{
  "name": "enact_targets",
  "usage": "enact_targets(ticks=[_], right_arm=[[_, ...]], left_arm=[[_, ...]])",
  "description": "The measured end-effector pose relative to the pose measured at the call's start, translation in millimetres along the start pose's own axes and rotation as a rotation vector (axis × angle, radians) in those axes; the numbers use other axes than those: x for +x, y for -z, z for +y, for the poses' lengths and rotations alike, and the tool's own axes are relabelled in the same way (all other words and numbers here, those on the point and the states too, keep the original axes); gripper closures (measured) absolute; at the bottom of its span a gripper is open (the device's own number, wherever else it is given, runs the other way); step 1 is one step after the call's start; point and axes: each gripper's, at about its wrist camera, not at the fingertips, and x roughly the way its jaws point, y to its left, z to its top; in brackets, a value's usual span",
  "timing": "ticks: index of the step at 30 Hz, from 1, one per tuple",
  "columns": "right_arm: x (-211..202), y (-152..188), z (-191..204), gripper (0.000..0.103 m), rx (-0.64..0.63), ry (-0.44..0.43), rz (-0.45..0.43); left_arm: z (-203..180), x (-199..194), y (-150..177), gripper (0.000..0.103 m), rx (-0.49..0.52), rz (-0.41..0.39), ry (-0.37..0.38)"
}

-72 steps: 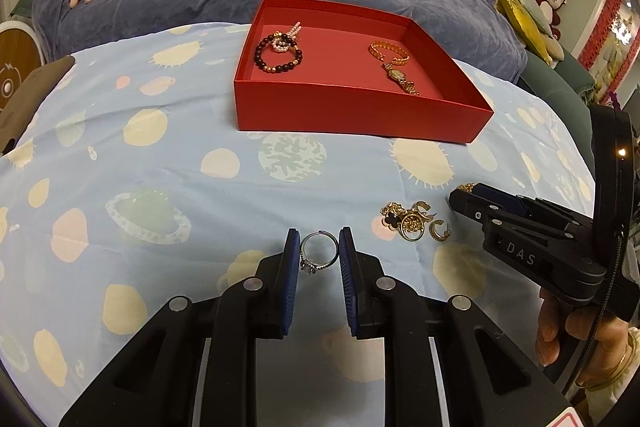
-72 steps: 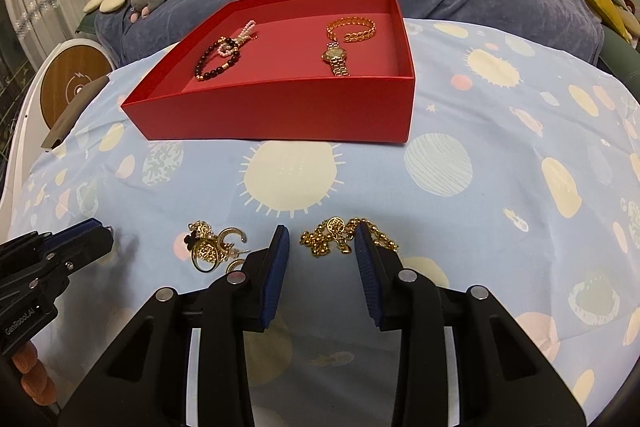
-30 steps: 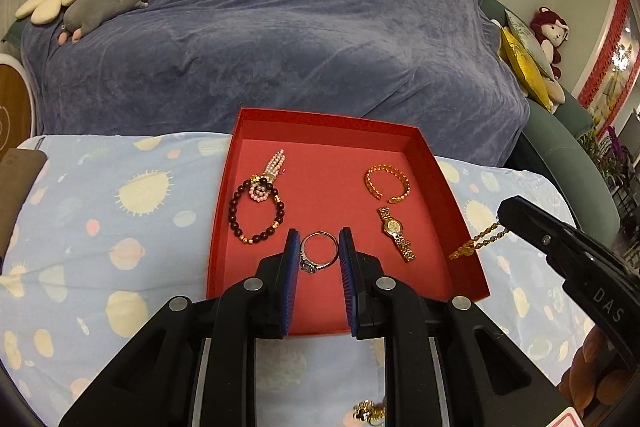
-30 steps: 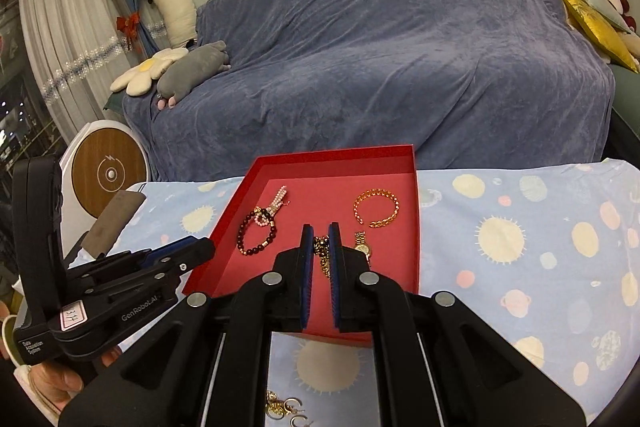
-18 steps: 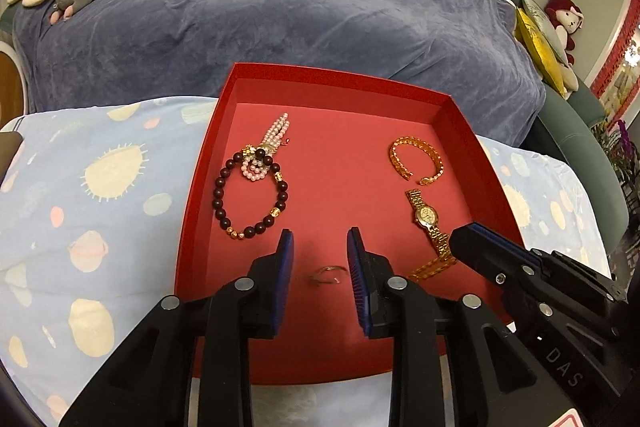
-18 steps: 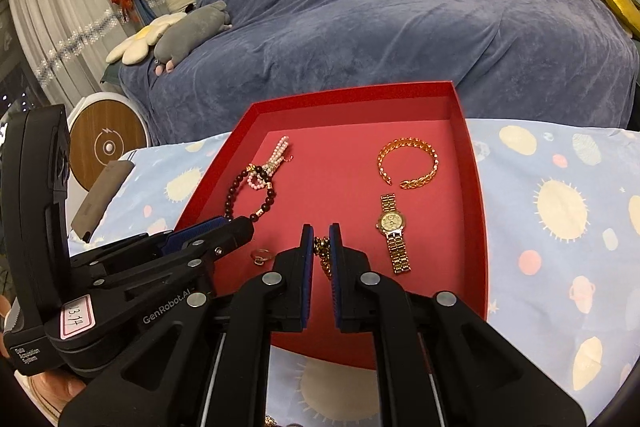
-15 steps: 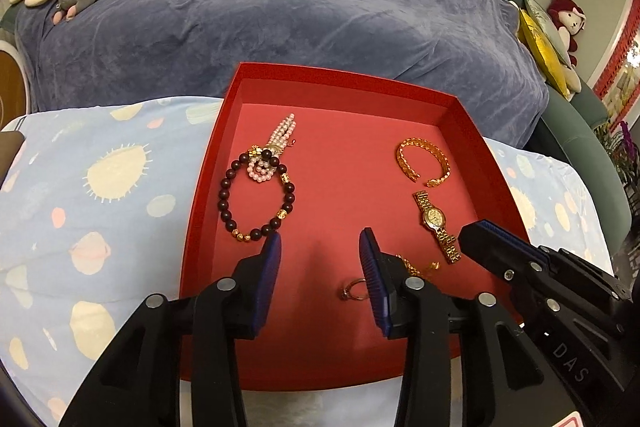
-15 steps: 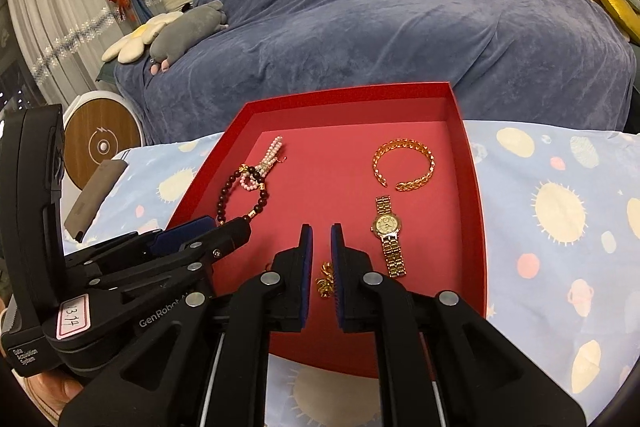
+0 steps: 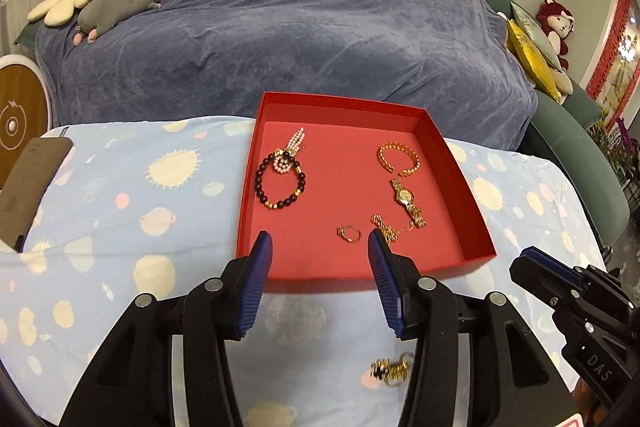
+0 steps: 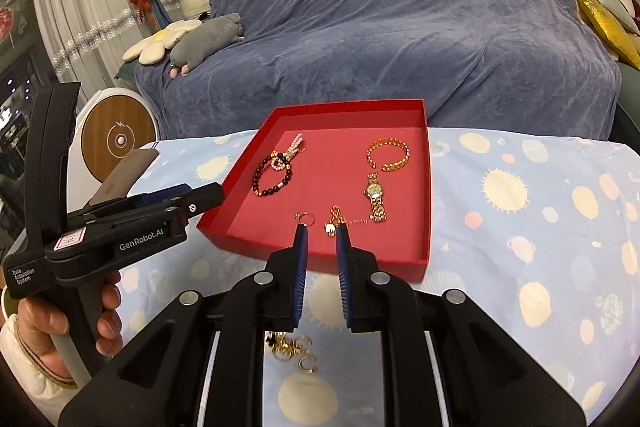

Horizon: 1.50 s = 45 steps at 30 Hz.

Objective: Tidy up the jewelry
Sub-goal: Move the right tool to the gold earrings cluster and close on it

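A red tray (image 9: 362, 275) (image 10: 425, 203) sits on the blue planet-print cloth. In it lie a dark bead bracelet (image 9: 280, 183) (image 10: 273, 175), a gold bangle (image 9: 398, 159) (image 10: 388, 154), a gold watch (image 9: 407, 201) (image 10: 375, 197), a silver ring (image 9: 349, 233) (image 10: 305, 217) and a gold chain necklace (image 9: 385, 229) (image 10: 335, 223). My left gripper (image 9: 319, 247) is open and empty, just in front of the tray. My right gripper (image 10: 321, 231) is open and empty over the tray's near edge. Gold earrings (image 9: 390, 371) (image 10: 294, 351) lie on the cloth below the grippers.
A sofa under a purple cover (image 9: 304, 27) stands behind the table, with plush toys (image 10: 200, 43) on it. A round white and wood device (image 10: 120, 139) stands at the left. A brown flat object (image 9: 28, 183) lies at the cloth's left edge.
Both grippers carried the ring and the necklace to the tray, opened and let them go there. Both have since drawn back toward me; the left jaws opened wider.
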Motion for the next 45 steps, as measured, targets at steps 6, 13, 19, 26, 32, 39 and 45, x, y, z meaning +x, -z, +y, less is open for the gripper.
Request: enact_targets(ticks=[6, 13, 19, 26, 32, 39, 45], right_arm=[[-16, 44, 2, 0.088, 0.033, -0.008, 0.051], [4, 81, 8, 0.088, -0.007, -0.005, 0.142], [24, 93, 19, 0.088, -0.049, -0.014, 0.184], [40, 99, 26, 0.088, -0.069, -0.004, 0.211], [46, 97, 29, 0.088, -0.066, -0.001, 0.211], [53, 91, 38, 0.088, -0.071, -0.036, 0.213], [68, 91, 37, 0.082, -0.06, -0.015, 0.223]], left_arm=[[1, -14, 48, 0.054, -0.005, 0.058, -0.012], [1, -13, 80, 0.054, 0.028, 0.093, -0.021], [8, -7, 93, 0.054, 0.033, 0.124, -0.022], [10, -5, 99, 0.054, 0.039, 0.147, -0.007], [13, -3, 102, 0.054, 0.031, 0.158, 0.0], [16, -5, 101, 0.054, 0.014, 0.156, 0.007], [18, -5, 100, 0.054, 0.002, 0.158, 0.011]])
